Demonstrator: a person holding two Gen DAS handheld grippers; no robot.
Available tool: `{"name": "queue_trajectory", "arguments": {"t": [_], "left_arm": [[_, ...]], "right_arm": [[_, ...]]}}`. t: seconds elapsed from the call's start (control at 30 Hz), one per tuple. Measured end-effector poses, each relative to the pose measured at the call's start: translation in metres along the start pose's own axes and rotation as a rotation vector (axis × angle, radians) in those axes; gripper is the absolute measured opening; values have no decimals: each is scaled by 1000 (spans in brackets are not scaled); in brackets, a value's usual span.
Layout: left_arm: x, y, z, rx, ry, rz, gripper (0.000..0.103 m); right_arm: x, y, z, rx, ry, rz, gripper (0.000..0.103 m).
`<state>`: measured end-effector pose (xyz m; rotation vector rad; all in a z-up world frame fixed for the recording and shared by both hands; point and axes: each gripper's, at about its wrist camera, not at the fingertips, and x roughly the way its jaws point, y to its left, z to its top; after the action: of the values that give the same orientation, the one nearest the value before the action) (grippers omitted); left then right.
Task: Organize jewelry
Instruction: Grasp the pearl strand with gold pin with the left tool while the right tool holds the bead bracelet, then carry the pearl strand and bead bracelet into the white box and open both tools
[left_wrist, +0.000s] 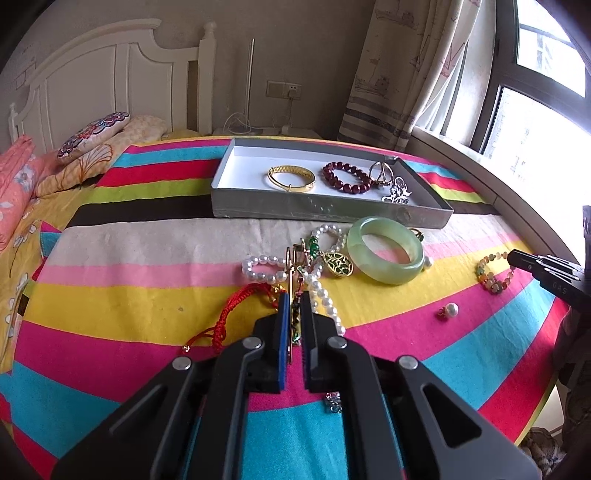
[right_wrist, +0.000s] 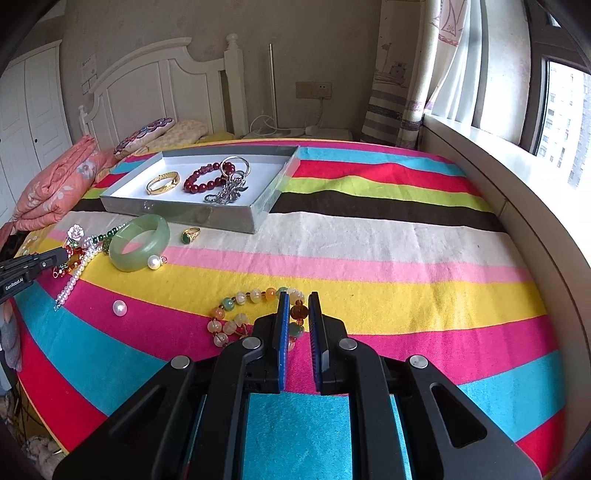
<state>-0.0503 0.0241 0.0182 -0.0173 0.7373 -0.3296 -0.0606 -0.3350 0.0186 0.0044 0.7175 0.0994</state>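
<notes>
Two grippers of mine hang over a bed spread with a striped cloth (right_wrist: 369, 236) in pink, yellow, blue, red, lime, black and cream. A white headboard (left_wrist: 110, 74) stands at the far end with pillows (left_wrist: 92, 144) below it, a curtain (left_wrist: 402, 66) hangs to the right, and a window (left_wrist: 546, 92) lets in bright daylight along the right side.

A shallow grey tray (left_wrist: 314, 206) with a white floor sits on the cloth near the far end. Inside it lie a gold bangle (left_wrist: 291, 178), a dark red bead bracelet (left_wrist: 345, 177), and a silver ring with a tangle of silver pieces (left_wrist: 391, 184) at the right end.

Just in front of the tray, loose on the cloth, lie a jade bangle (left_wrist: 386, 254), a gold ring (right_wrist: 191, 235) with a green stone beside it, a heap of pearl strands (left_wrist: 266, 267), a gold pendant (left_wrist: 338, 264), a red cord (left_wrist: 232, 317) and a single pearl (left_wrist: 452, 309).

My left gripper (left_wrist: 294, 295) is nearly pressed together, pinching a chain (left_wrist: 295, 317) from that heap. My right gripper (right_wrist: 297, 295) is closed about as far, clamped on a pale multicoloured bead bracelet (right_wrist: 236, 314) lying on the yellow and pink stripes, well apart from the tray
</notes>
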Motion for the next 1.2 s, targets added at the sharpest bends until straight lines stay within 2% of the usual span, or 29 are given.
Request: {"name": "queue_trajectory", "arguments": {"t": [0.23,0.53,0.9,1.2], "left_arm": [[-13,-1,-1,-5,-64,5,5],[-23,-3,0,3,-97,5,6],[-25,-10,14,31,-108,-1,6],[-14,-10,36,36,-92,-14,6]], "right_arm": [[-10,-1,1,9,-52,7,12],[-21,7,10,2,-92,38,12],[-33,38,38,-81,-148,67,12],[-36,68,78,-172,-202,74,12]]}}
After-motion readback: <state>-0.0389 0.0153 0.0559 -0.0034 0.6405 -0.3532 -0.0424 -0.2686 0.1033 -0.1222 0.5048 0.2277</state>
